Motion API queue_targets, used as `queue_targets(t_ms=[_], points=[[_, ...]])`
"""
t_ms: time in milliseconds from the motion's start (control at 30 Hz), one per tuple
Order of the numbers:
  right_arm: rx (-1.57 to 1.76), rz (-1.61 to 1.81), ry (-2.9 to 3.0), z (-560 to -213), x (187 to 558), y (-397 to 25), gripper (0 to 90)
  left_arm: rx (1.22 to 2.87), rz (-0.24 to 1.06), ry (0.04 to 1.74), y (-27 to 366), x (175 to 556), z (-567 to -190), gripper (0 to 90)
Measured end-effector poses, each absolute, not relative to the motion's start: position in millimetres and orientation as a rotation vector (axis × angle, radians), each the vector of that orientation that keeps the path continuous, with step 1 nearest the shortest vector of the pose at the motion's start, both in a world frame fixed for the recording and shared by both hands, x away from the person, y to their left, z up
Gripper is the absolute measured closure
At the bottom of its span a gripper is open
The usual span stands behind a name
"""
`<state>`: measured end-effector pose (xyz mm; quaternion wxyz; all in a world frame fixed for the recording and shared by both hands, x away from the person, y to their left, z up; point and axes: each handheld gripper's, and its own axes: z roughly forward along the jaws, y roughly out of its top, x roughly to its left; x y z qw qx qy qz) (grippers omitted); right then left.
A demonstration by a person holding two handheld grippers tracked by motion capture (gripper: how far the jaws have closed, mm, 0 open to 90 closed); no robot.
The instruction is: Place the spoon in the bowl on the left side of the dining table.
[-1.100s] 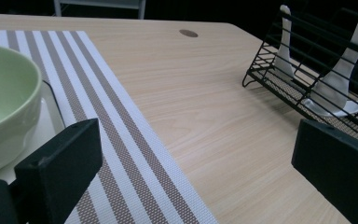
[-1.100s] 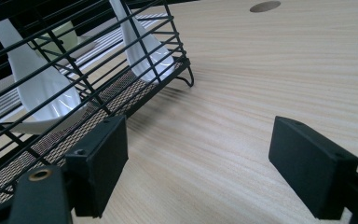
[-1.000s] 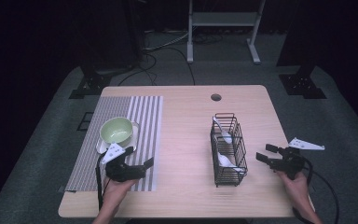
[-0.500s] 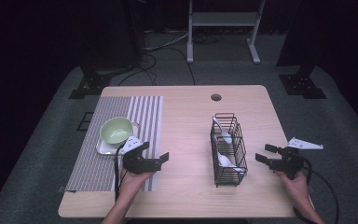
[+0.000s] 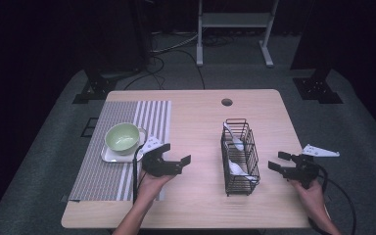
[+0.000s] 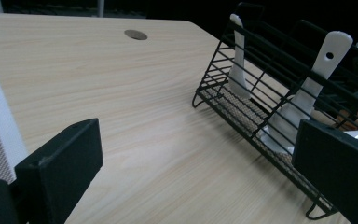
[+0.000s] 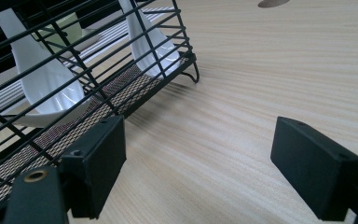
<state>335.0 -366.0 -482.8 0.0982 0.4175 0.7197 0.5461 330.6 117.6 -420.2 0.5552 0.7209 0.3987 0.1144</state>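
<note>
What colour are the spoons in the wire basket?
White spoons, seen best in the right gripper view.

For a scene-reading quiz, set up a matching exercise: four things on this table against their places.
Things:
1. pale green round bowl
2. black wire basket
3. grey-and-white striped placemat
4. left gripper

Places:
A. left part of the table
B. holds two white ceramic spoons
C. on a white square plate
D. open above bare wood, between placemat and basket

Pairs: 1-C, 2-B, 3-A, 4-D
</note>
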Motion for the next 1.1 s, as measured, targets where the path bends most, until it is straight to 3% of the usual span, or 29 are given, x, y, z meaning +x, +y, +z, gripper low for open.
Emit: queue_targets(t_ms=[400, 1100], points=[[1.237, 1.618, 2.124, -483, 335, -366, 16.8, 1.698, 0.201, 0.862, 87, 340, -413, 1.0], [1.226, 1.620, 2.134, -483, 335, -366, 16.8, 1.711, 0.081, 0.723, 38, 339, -392, 12.6]])
